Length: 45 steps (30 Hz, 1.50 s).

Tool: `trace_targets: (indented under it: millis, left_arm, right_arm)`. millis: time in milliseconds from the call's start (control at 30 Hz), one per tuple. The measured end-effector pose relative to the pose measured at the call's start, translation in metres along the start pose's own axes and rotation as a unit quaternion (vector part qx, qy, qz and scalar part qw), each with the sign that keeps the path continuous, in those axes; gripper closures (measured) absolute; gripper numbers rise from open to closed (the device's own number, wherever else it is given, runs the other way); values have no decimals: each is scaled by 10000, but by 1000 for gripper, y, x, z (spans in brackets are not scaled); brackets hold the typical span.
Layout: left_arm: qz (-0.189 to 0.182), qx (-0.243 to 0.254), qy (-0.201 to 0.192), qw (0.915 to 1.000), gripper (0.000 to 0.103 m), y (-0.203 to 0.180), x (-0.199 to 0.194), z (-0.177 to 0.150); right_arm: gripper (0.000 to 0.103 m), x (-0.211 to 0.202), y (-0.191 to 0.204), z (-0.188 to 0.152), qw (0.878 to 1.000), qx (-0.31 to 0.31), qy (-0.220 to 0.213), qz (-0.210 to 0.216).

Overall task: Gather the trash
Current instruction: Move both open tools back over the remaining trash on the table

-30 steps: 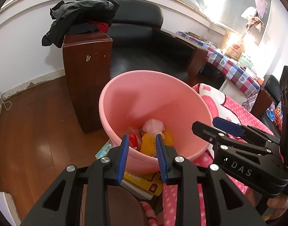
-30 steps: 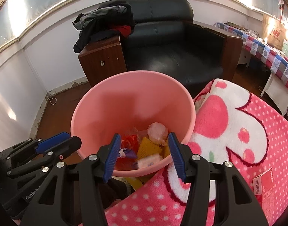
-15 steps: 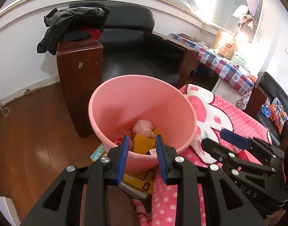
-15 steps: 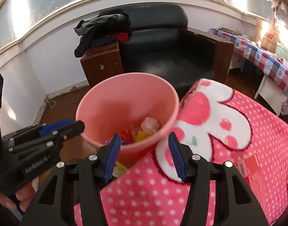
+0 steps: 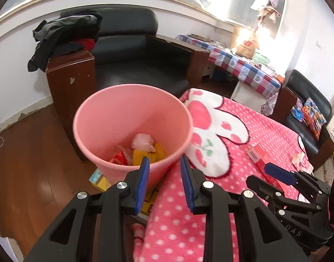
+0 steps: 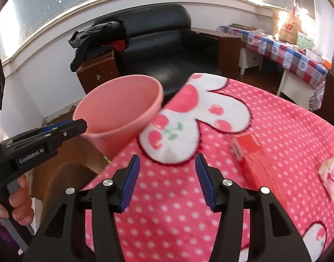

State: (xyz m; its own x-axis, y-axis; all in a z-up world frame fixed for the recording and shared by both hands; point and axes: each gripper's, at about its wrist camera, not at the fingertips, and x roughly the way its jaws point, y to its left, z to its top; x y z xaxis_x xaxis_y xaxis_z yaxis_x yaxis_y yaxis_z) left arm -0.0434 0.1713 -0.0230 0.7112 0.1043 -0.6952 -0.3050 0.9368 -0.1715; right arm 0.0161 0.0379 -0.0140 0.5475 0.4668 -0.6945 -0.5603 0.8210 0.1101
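The pink bucket [image 5: 132,126] stands beside the bed and holds red, yellow and pale pink scraps of trash [image 5: 142,148]. My left gripper [image 5: 164,163] hovers open just short of the bucket's near rim, with nothing between its blue pads. Over the pink dotted blanket [image 6: 167,196] my right gripper [image 6: 167,159] is open and empty too. A red box [image 6: 250,150] lies on the blanket to its right, with a pale packet [image 6: 331,174] further right. In the right wrist view the bucket [image 6: 121,107] is at upper left, and the left gripper [image 6: 77,125] reaches in beside it.
A black armchair [image 5: 134,65] and a brown wooden cabinet [image 5: 70,83] piled with clothes stand behind the bucket. Yellow boxes [image 5: 101,180] lie under the bucket on the wooden floor [image 5: 25,163]. A checkered table [image 5: 243,67] and a second black seat [image 5: 306,104] stand at the right.
Both grippers have drawn back and to the right of the bucket. The right one has gone from over the bucket to over the blanket, and the red box has come into view. Both jaws kept their width.
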Motion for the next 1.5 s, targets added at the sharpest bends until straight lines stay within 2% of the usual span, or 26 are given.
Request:
trace_targets:
  millis: [233,267,333,667,933,1133,1300,1500]
  left_arm:
    - [-169,204,122,9996,73,-23,3,-6]
    - [-190,228,135,9995,62,-26,3,-7]
    - [-224,235,98,9994,54,-32,2,-8]
    - [-439,523,204,9975,54,-63,4,-13]
    - [-790,600,554,9935,54,-92,19,-15]
    - [-850,753,580,9918,54,-114,23,-14]
    - [-795,827,617,9915,54,-118,27,-14]
    - [-750,887,683,9909,54,-122,34,-11]
  right_arm:
    - [50,-19,-35,-17,9991,375,-39,-200]
    - [50,-21,-38,-18,9989,412,-46,-220]
    - [50,-26,-46,-22,9984,493,-65,-272]
    - [50,-52,-97,-46,9933,950,-187,-630]
    - [50,-53,-116,-57,9926,1086,-9,-541]
    - [50,-33,-114,-55,9946,822,255,-588]
    - [50,-10,-114,-53,9944,552,563,-705]
    - [50,10,-113,-54,9935,356,729,-802]
